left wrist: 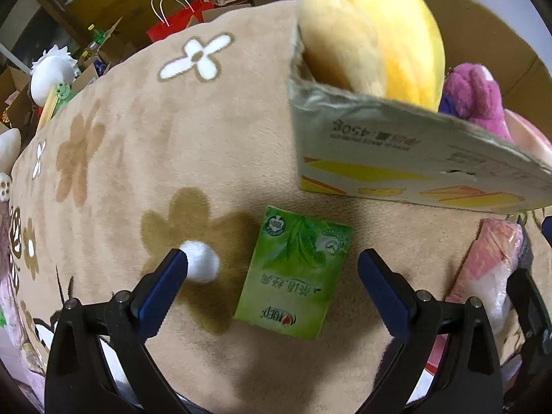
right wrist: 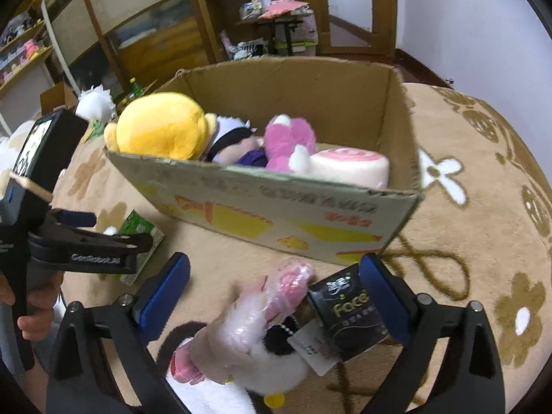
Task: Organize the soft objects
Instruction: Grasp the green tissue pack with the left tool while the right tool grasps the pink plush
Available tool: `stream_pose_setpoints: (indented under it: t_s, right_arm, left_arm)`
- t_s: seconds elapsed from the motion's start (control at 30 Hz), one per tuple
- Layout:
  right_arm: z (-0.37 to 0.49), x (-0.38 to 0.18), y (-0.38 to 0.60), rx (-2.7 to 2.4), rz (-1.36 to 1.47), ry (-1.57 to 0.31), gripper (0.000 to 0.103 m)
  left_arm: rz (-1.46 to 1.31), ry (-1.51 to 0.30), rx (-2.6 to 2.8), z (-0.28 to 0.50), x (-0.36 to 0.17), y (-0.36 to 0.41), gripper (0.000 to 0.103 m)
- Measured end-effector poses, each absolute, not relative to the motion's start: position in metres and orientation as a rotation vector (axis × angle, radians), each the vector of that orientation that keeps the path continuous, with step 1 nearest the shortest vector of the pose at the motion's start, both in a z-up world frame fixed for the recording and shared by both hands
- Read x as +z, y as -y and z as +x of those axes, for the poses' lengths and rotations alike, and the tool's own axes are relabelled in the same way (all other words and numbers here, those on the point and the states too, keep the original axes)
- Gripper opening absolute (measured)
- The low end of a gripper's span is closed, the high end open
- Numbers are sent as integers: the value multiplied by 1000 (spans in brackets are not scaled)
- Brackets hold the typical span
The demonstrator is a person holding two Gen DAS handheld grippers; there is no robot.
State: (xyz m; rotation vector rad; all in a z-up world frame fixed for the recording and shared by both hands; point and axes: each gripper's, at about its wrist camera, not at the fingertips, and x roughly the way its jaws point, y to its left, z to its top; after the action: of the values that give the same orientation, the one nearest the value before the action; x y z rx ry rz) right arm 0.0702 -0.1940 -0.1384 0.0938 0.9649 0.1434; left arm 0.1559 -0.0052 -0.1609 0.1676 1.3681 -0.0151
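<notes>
The box (left wrist: 396,158) wall reads "450g", upside down. The black pack (right wrist: 348,321) reads "Face". The left tongs (right wrist: 93,258) read "GenRobot.AI".

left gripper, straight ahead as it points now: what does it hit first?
Most likely the green tissue pack, lying flat between the open fingers of the left gripper. The cardboard box lies beyond it. Depth is uncertain.

Green tissue pack (left wrist: 293,276), flower-patterned tan blanket (left wrist: 138,138)

- The cardboard box (left wrist: 407,158) is running off the left wrist view's right edge, its print blurring.
- The box wall is hiding the lower part of the yellow plush (right wrist: 162,126).
- The right gripper's finger (right wrist: 383,296) is covering the black tissue pack (right wrist: 348,317) on its right side.
</notes>
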Motion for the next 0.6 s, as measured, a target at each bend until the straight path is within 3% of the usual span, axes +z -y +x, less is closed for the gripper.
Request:
stream_pose_setpoints:
  t_s: [0.37, 0.6]
  right_arm:
    - [77, -158, 198, 135, 135, -1009, 75]
    - [80, -167, 195, 152, 150, -1034, 72]
  left_arm:
    - [193, -1384, -1, 161, -179, 13, 98]
    - [195, -1402, -6, 163, -188, 17, 98]
